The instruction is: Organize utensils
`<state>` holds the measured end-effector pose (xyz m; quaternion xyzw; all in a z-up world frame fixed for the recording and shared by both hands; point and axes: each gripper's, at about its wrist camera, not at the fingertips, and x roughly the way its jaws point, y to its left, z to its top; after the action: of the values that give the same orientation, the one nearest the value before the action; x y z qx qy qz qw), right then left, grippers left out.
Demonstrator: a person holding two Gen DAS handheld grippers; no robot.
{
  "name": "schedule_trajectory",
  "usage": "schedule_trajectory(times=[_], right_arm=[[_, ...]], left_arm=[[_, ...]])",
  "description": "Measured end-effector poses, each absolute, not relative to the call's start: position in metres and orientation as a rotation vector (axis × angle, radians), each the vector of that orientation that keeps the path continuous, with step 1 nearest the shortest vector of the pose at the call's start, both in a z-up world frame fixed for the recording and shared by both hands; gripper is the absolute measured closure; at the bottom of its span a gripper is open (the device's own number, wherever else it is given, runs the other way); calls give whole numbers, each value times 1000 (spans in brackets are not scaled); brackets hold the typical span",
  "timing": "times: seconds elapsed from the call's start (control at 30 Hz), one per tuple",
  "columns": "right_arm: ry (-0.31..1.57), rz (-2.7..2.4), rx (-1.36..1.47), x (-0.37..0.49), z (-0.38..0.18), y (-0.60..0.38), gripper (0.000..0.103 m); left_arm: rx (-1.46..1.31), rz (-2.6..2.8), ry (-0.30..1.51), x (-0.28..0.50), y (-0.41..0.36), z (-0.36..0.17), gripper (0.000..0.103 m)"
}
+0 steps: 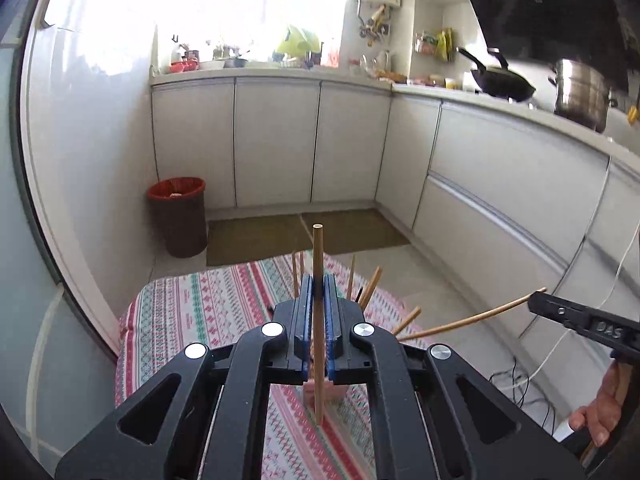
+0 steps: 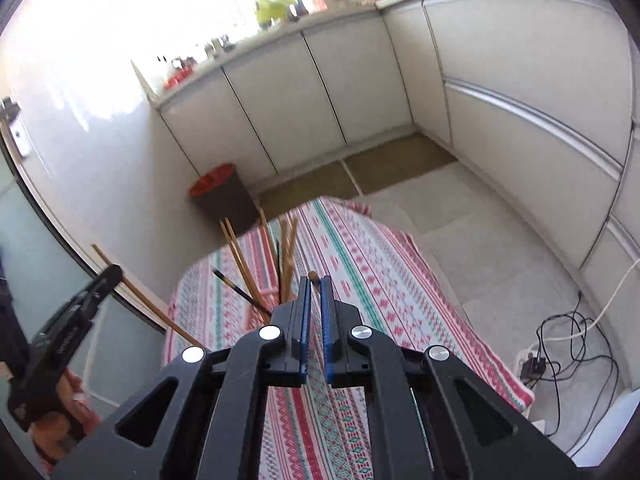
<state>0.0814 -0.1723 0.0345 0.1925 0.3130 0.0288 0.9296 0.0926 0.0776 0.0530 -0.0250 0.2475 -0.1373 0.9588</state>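
between left gripper [image 1: 319,284] pads, chopstick [image 1: 318,264]

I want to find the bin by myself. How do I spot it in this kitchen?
Look at the white cupboards along the far wall, then go down to the floor at their left end. The bin stands there in the corner beside the brown mat. It is a dark round tub with a bright red liner folded over its rim, the only red-topped thing on the floor.
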Motion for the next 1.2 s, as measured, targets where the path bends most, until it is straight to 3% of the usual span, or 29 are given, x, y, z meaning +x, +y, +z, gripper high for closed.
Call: schedule_trajectory(times=[0.3,0.7,0.8,0.87,0.9,1.03,1.2], right_arm=[[488,91,408,82,99,-189,99],[476,165,393,82,120,-175,100],[601,94,390,109,85,-186,96],[755,33,366,138,42,-195,59],[838,24,326,154,18,-194,32],[1133,-105,156,216,-102,-189,32],[1319,-111,38,243,-182,-178,42]], left_arm=[[-109,-255,482,122,66,67,98],[-133,-248,509,143,67,57,98],[-131,-251,509,142,66,56,98],[-132,-249,499,139,67,58,98],[-133,-250,493,138,68,60,98],[-139,-249,460,131,71,69,98],[-139,-258,439,126,74,75,98]])
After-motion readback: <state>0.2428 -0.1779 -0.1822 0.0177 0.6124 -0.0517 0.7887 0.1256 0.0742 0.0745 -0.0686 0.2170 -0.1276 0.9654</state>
